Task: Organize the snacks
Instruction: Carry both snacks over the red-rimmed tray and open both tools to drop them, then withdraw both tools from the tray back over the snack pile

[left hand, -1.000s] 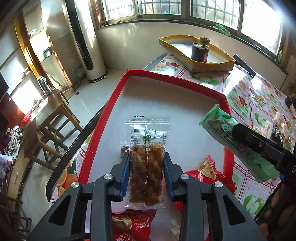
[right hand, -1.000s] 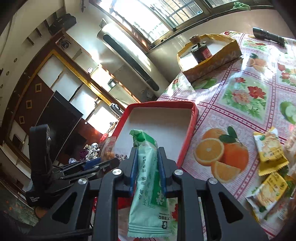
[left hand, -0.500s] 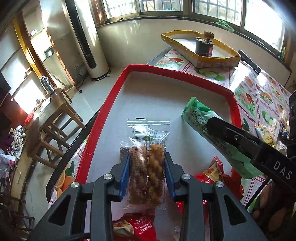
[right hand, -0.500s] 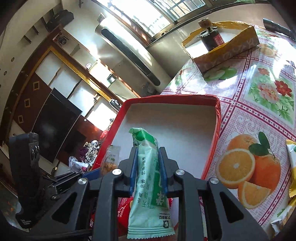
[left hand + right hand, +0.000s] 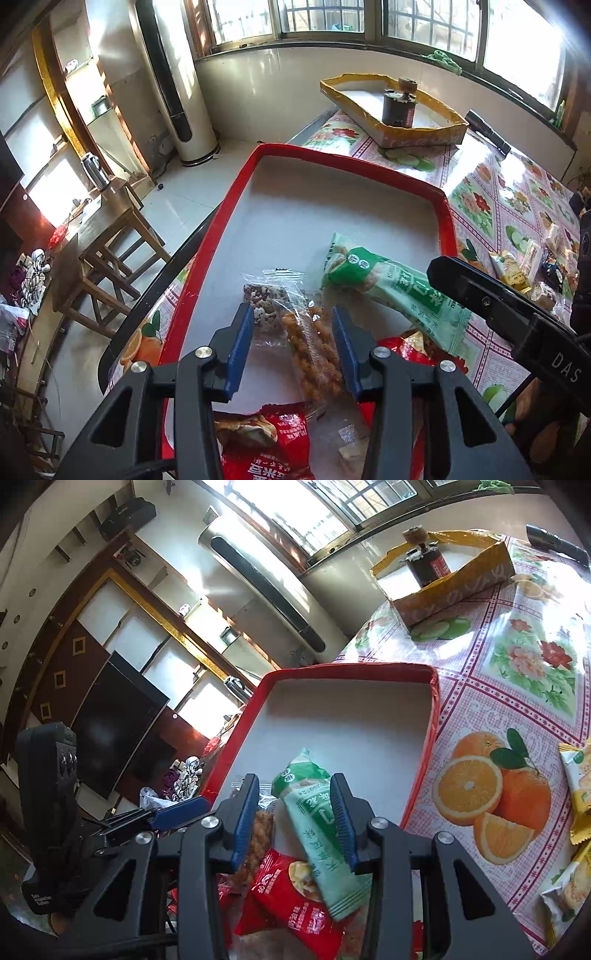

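A red-rimmed tray (image 5: pixel 229 221) with a white floor lies on the flowered tablecloth. My left gripper (image 5: pixel 291 332) hovers over its near end, jaws opening. A clear pack of twisted dough sticks (image 5: pixel 310 350) lies slanted between them, with neither pad pressing on it. Beside it lies a clear pack with a dark grain bar (image 5: pixel 258 306). My right gripper (image 5: pixel 293 808) is also opening over the tray (image 5: pixel 424 768). The green packet (image 5: pixel 321 834) hangs tilted and loose between its pads, above a red packet (image 5: pixel 295 890). The left wrist view shows the green packet (image 5: pixel 384 284) resting on the tray.
At the far end of the table stands a yellow cardboard box (image 5: pixel 424 133) holding a dark jar (image 5: pixel 399 107), with a black flashlight (image 5: pixel 487 129) beside it. Yellow snack packets (image 5: pixel 576 775) lie on the cloth right of the tray. Left of the tray the table ends, with wooden stools (image 5: pixel 107 258) below.
Both grippers have let go. The dough-stick pack dropped and tilted onto the tray, and the green packet slipped down and slanted between the widened right jaws. The right gripper came in over the tray.
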`<control>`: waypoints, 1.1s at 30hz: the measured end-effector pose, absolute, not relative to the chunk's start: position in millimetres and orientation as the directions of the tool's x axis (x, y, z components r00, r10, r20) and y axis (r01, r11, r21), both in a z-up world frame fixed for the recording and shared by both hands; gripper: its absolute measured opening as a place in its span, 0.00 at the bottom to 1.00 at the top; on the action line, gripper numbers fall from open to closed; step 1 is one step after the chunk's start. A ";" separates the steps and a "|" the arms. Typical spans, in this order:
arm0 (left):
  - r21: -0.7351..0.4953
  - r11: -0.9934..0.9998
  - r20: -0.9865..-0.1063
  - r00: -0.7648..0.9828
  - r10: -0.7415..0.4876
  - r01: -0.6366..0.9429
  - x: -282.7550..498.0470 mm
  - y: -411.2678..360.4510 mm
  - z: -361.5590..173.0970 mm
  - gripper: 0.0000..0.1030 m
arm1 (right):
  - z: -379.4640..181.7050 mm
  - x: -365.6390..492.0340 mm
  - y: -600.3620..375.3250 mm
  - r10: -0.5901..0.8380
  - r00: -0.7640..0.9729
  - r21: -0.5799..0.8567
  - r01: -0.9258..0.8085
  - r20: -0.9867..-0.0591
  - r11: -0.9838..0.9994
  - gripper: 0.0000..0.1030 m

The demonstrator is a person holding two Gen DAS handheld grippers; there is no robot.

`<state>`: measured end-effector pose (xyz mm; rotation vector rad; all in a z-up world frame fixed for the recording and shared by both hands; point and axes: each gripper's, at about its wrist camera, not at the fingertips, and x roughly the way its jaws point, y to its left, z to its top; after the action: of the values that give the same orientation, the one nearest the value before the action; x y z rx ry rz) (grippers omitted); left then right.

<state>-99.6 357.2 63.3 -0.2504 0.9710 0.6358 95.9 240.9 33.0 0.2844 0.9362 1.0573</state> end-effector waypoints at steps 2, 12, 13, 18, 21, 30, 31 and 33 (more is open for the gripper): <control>0.079 0.803 -0.828 0.410 0.382 -0.591 -97.0 349.2 63.9 0.44 | 36.1 94.6 228.7 0.835 0.184 0.604 -0.611 -0.519 0.511 0.43; 0.099 0.854 -0.823 0.440 0.359 -0.511 -86.7 303.4 66.8 0.45 | 33.6 79.4 158.3 0.800 0.262 0.608 -0.536 -0.540 0.586 0.65; 0.097 0.859 -0.825 0.443 0.352 -0.503 -85.3 299.5 66.8 0.46 | 34.2 76.8 151.7 0.800 0.270 0.607 -0.535 -0.536 0.588 0.65; 0.093 0.885 -0.825 0.463 0.325 -0.456 -80.3 278.4 69.0 0.47 | 40.7 67.1 123.5 0.766 0.330 0.574 -0.515 -0.552 0.636 0.65; 0.081 0.904 -0.826 0.479 0.297 -0.419 -77.1 265.4 68.1 0.47 | 40.0 65.1 102.2 0.737 0.365 0.569 -0.472 -0.569 0.673 0.69; 0.066 0.943 -0.849 0.479 0.224 -0.325 -60.1 229.0 54.2 0.50 | 39.7 50.8 26.5 0.591 0.512 0.490 -0.333 -0.624 0.806 0.78; 0.066 0.945 -0.851 0.477 0.221 -0.321 -59.0 226.1 52.8 0.50 | 37.5 50.5 19.5 0.571 0.519 0.480 -0.314 -0.636 0.819 0.78; 0.064 0.949 -0.856 0.471 0.211 -0.309 -55.4 220.6 49.8 0.50 | 32.7 51.4 7.9 0.552 0.523 0.476 -0.286 -0.650 0.832 0.78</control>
<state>-55.4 220.6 49.8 -0.1049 1.0323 0.3194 51.4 7.9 32.7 0.3298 0.8885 0.5123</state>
